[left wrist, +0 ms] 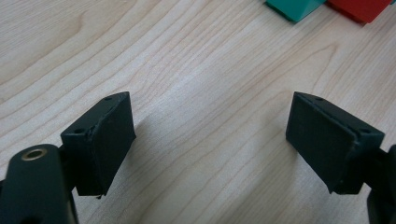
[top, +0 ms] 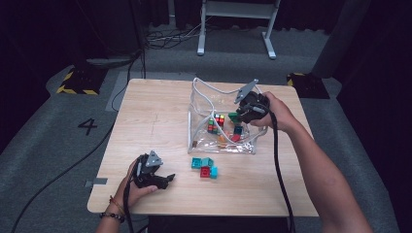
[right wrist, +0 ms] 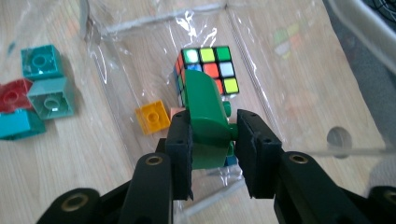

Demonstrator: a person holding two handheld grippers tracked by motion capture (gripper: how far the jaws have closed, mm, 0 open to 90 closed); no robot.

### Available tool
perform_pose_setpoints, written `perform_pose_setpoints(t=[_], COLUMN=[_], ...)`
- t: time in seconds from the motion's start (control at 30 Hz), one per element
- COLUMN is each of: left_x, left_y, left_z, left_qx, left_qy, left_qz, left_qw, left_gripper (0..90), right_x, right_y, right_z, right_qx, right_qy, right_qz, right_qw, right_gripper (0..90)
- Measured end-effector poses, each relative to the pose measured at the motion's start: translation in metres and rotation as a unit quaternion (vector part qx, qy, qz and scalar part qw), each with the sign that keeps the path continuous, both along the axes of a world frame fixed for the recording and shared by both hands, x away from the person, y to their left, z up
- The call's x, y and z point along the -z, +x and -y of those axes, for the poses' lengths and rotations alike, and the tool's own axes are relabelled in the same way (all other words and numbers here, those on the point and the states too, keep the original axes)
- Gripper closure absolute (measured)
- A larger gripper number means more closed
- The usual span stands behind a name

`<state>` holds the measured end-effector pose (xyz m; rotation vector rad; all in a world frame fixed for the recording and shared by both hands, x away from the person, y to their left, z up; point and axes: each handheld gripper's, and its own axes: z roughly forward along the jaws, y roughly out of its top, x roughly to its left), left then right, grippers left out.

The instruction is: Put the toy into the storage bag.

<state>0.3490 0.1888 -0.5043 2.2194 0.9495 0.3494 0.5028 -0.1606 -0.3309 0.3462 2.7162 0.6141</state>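
I read the work as packing the toy pieces into the clear bag (top: 197, 127) on the table (top: 155, 111), and I judge it a bit more than half done. My right gripper (right wrist: 214, 140) has its jaws clenched on a green block (right wrist: 205, 109), and it holds this block over the open bag, above the puzzle cube (right wrist: 210, 70). Inside the bag I see already the cube, an orange brick (right wrist: 152, 116) and some other coloured pieces that I cannot tell apart through the plastic.

What is left, as I see it: to let the green block go into the bag, and then to bring in the small group of blocks (top: 204, 167) that lies on the wood just in front of the bag, teal ones and a red one (top: 205, 172).

My left gripper (left wrist: 210, 135) rests low near the front edge of the table, its jaws released and wide, with nothing between them. The teal and red blocks are a little ahead of it.

About room: the wood between my left gripper and the loose blocks is free, so the approach is easy. The bag has soft walls and a white cord (top: 209, 90) at its mouth, near my right hand (top: 278, 112); I think the jaws could catch there. The bag is well away from the table edges.
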Motion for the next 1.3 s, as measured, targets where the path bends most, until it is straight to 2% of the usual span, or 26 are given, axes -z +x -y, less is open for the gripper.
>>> perform_pose_setpoints(t=[0.2,0.33,0.6,0.83,0.93,0.97,1.0,1.07,1.23,1.3], left_x=[0.0,0.0,0.0,0.0,0.0,0.0,0.0,0.0,0.0,0.0], left_y=[0.0,0.0,0.0,0.0,0.0,0.0,0.0,0.0,0.0,0.0], left_z=[0.0,0.0,0.0,0.0,0.0,0.0,0.0,0.0,0.0,0.0], left_qx=[0.0,-0.001,0.0,0.0,0.0,0.0,0.0,0.0,0.0,0.0], left_qy=[0.0,-0.001,-0.001,0.0,-0.001,0.0,0.0,0.0,-0.001,-0.001], left_qz=[0.0,-0.002,-0.001,0.0,-0.001,0.0,0.0,0.0,-0.001,-0.001], left_qw=[1.0,1.0,1.0,1.0,1.0,1.0,1.0,1.0,1.0,1.0], left_gripper=[15.6,15.6,15.6,15.6,15.6,15.6,15.6,15.6,15.6,15.6], right_x=[-0.001,-0.002,-0.001,-0.003,-0.002,-0.003,-0.001,-0.002,-0.005,-0.006], right_y=[-0.001,-0.002,-0.001,-0.002,-0.003,-0.003,-0.003,-0.004,-0.012,-0.017], right_z=[0.022,0.038,0.06,0.065,0.066,0.066,0.067,0.068,0.072,0.074], right_qx=[0.014,0.024,0.041,0.048,0.046,0.048,0.046,0.046,0.047,0.049], right_qy=[0.006,0.026,0.04,0.039,0.05,0.046,0.057,0.055,0.096,0.116], right_qz=[-0.01,-0.012,-0.017,-0.015,-0.017,-0.013,-0.016,-0.008,-0.004,0.001], right_qw=[0.9998,0.9993,0.9983,0.9979,0.9976,0.9977,0.9972,0.9974,0.9943,0.992], right_gripper=[67.7,67.7,67.5,67.2,66.8,66.7,66.6,65.2,61.2,58.7])
